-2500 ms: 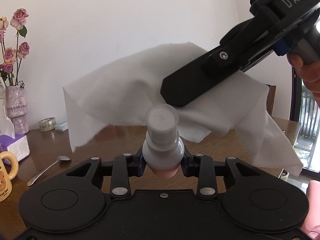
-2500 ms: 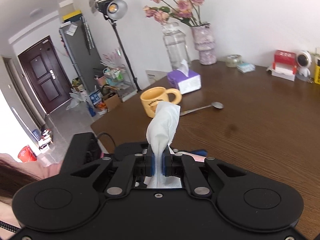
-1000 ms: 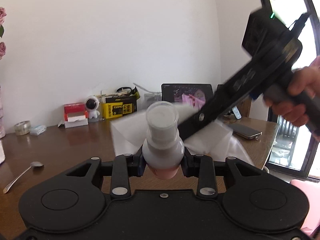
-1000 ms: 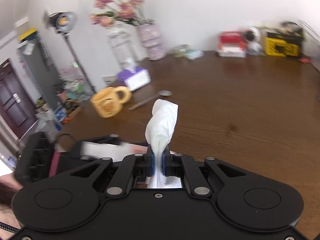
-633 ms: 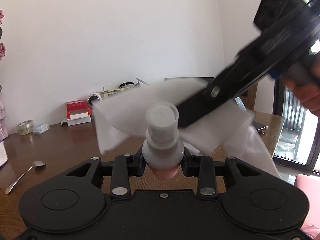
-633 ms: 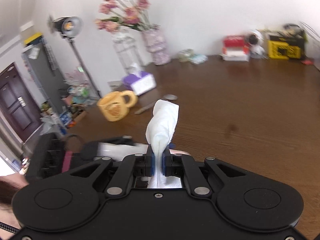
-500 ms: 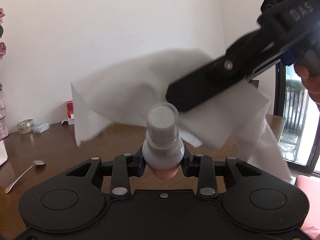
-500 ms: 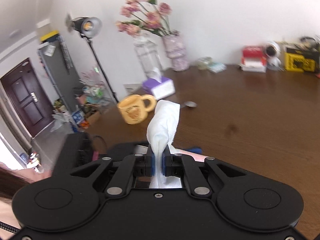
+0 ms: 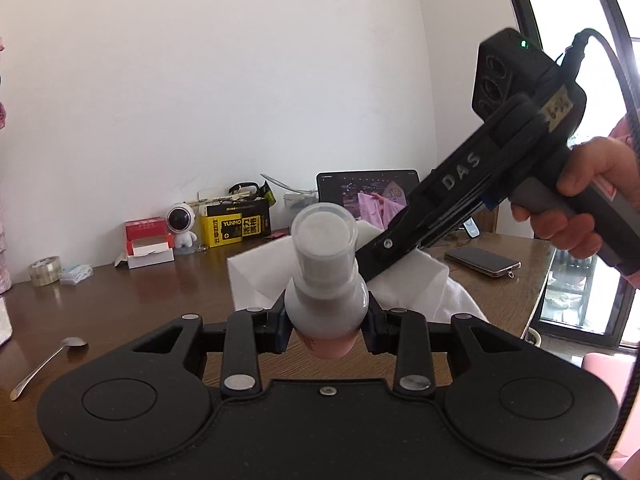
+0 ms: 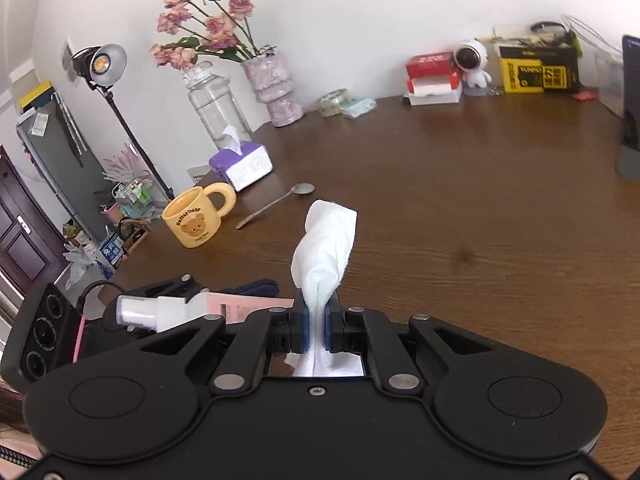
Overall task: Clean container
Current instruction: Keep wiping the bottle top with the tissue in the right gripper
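Observation:
My left gripper (image 9: 326, 330) is shut on a small white bottle (image 9: 325, 276) with a clear cap and a pink base, held upright above the table. My right gripper (image 10: 317, 330) is shut on a white wipe cloth (image 10: 326, 246) that sticks up between its pads. In the left wrist view the right gripper (image 9: 366, 266) comes in from the upper right, and the cloth (image 9: 420, 286) hangs just behind and to the right of the bottle. In the right wrist view the bottle (image 10: 158, 312) lies low at the left, beside the cloth.
The brown wooden table (image 10: 460, 184) carries a yellow bear mug (image 10: 196, 220), a spoon (image 10: 274, 204), a purple tissue box (image 10: 242, 166), a flower vase (image 10: 276, 92), boxes along the wall, a tablet (image 9: 366, 196) and a phone (image 9: 482, 260).
The right gripper and cloth have swung down from above the bottle's cap to behind its right side. The left gripper keeps holding the bottle.

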`<state>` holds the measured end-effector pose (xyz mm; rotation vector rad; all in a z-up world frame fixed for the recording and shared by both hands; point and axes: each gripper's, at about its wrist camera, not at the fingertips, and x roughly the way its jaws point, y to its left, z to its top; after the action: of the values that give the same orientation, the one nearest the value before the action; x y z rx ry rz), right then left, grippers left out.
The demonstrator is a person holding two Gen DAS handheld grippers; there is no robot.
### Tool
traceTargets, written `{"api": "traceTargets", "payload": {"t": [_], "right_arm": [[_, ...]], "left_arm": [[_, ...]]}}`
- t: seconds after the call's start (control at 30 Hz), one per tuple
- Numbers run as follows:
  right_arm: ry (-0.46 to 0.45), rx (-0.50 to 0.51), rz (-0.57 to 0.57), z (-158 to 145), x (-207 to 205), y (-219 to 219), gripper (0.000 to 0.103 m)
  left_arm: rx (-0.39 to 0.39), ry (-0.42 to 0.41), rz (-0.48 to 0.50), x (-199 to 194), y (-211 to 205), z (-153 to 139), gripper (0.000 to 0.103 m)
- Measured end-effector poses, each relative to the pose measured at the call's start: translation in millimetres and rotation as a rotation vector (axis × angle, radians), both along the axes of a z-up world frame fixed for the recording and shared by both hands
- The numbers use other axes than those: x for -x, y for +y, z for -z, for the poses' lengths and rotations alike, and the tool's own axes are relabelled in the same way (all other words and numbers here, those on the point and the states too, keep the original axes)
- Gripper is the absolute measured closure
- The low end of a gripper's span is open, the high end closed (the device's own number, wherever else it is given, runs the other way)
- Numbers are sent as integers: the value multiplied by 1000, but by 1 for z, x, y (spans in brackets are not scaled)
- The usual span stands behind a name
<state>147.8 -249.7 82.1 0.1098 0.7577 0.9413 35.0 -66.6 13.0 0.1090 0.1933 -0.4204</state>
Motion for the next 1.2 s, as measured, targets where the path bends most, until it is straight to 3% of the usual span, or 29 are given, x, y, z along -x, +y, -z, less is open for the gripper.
{"api": "traceTargets", "payload": {"t": [0.23, 0.43, 0.57, 0.87, 0.97, 1.2], "right_arm": [[-50, -47, -115, -15, 42, 6, 96], [-85, -62, -154, -22, 54, 9, 96], [-42, -51, -73, -8, 29, 0, 96], [149, -65, 12, 33, -17, -16, 96], [158, -75, 11, 42, -14, -16, 96], [69, -110, -15, 20, 5, -16, 96]], "left_arm": [[-10, 32, -20, -9, 0, 7, 69], [-1, 19, -9, -3, 0, 4, 69], [-9, -1, 6, 5, -2, 1, 69], [4, -29, 19, 13, -1, -7, 69], [-4, -20, 16, 12, -2, -5, 69], [-7, -5, 19, 12, -5, 0, 69]]}}
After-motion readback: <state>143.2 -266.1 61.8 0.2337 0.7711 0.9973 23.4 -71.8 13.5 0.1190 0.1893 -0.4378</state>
